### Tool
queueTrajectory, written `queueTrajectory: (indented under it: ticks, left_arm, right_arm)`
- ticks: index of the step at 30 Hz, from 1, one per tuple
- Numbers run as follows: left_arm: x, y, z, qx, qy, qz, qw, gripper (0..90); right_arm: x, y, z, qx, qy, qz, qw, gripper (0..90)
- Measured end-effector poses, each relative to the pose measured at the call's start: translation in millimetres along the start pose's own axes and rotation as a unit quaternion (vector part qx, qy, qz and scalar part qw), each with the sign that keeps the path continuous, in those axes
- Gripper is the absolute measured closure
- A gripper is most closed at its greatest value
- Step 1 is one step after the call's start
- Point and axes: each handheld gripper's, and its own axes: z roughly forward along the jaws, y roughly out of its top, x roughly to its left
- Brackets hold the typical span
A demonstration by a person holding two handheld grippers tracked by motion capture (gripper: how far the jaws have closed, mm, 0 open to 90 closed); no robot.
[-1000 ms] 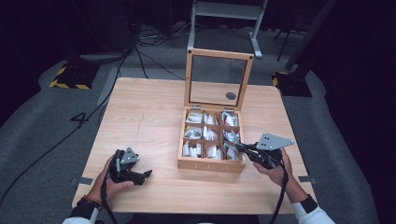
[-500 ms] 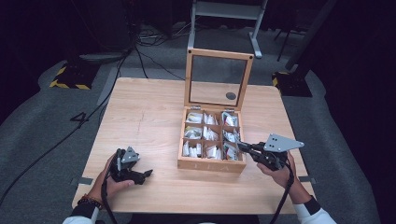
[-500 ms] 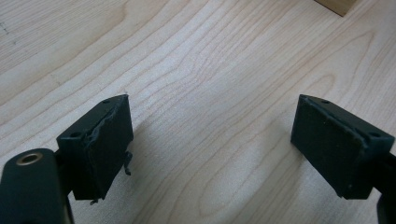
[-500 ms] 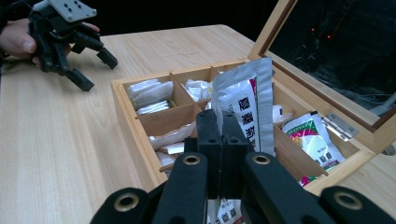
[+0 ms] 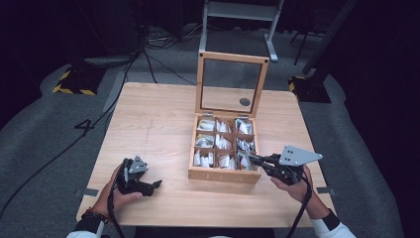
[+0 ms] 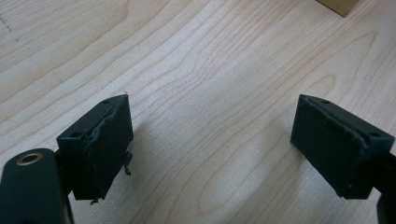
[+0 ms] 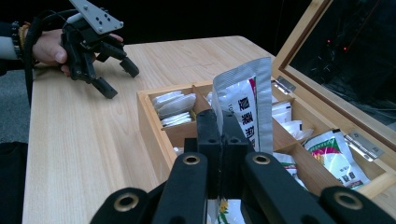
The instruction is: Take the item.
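Gripping a silver sachet, the right gripper has its jaws clamped flat on the lower half. Sachet stands upright, long axis roughly vertical, sealed top edge pointing up, printed face toward the open glass lid. It sits over the near-right corner of the wooden compartment box; whether its bottom edge is inside the compartment or clear of it I can't tell, the jaws hide it. More packets fill the other compartments. Left gripper is well apart, low over the bare table at the near-left, jaws spread wide with nothing between the pads.
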Motion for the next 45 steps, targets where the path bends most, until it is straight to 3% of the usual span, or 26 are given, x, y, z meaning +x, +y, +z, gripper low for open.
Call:
queueTrajectory:
  ticks: [10,29,37,45]
  left_arm:
    - [-0.2,-0.1,0.0,0.000,0.001,-0.001,1.0000,13.2]
    - [-0.2,-0.2,-0.2,-0.001,0.002,-0.001,1.0000,13.2]
    - [-0.4,-0.3,-0.1,-0.001,0.002,-0.002,1.0000,13.3]
    - [-0.4,-0.3,-0.1,-0.001,0.001,-0.002,1.0000,13.2]
  right_arm:
    - [10.3,4.0,2.2,-0.001,0.019,-0.008,0.9998,89.8]
    - [33.5,2.6,19.6,0.021,0.066,-0.027,0.9972,89.6]
    - [44.3,-0.6,29.3,0.038,0.086,-0.040,0.9947,89.5]
    - [51.6,-8.5,39.7,0.060,0.118,-0.050,0.9900,89.4]
